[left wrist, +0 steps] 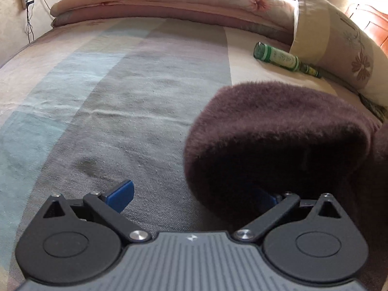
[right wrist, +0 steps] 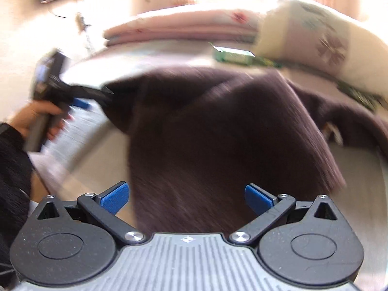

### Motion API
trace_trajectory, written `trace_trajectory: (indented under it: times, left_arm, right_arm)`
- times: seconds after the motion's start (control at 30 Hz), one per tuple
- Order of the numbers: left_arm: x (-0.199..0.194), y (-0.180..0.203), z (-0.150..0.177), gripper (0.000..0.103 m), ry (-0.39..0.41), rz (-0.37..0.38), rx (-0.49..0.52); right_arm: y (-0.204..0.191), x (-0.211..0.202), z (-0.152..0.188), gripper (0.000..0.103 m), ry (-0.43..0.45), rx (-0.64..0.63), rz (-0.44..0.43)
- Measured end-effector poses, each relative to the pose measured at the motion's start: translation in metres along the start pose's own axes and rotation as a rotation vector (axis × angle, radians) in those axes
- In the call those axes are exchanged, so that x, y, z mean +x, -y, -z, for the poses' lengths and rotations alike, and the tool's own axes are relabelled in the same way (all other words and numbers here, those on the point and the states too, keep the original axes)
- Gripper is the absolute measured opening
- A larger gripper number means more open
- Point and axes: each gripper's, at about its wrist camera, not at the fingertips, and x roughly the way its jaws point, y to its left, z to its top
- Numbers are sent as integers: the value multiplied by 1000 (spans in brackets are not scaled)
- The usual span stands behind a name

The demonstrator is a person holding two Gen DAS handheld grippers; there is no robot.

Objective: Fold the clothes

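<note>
Garment (right wrist: pixel 218 126), a fuzzy maroon piece, lies spread on the bed (left wrist: pixel 109 84). Left gripper (left wrist: pixel 194 194) has wide fingers, one tucked under a raised fold, probably to flip it over. Right gripper (right wrist: pixel 186 197) hovers with wide, empty fingers above the near edge.

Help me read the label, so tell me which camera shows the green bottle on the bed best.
The left wrist view: the green bottle lies sharp and unobstructed on the bed sheet beside the pillow, though its label print is too small to read. The right wrist view shows it only as a motion-blurred green streak.
</note>
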Motion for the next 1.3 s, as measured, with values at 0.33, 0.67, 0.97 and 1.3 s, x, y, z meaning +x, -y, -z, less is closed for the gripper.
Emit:
trace_trajectory:
  times: [0.33,0.67,0.97,1.3]
  left_arm:
    - [-26,-27,-4,103,204,-361,-59]
    - [-16,-34,-5,101,137,-178,-149]
    - [-16,-42,-3,101,124,-176,-181]
    - [-9,-46,-4,101,99,-182,-186]
  right_arm:
    - [-43,8,-28,103,63,-89,-109]
    - [-35,13,-22,103,49,-53,-94]
    - [-52,38,-39,103,11,-183,-122]
    - [-81,160,-136,103,6,-431,107]
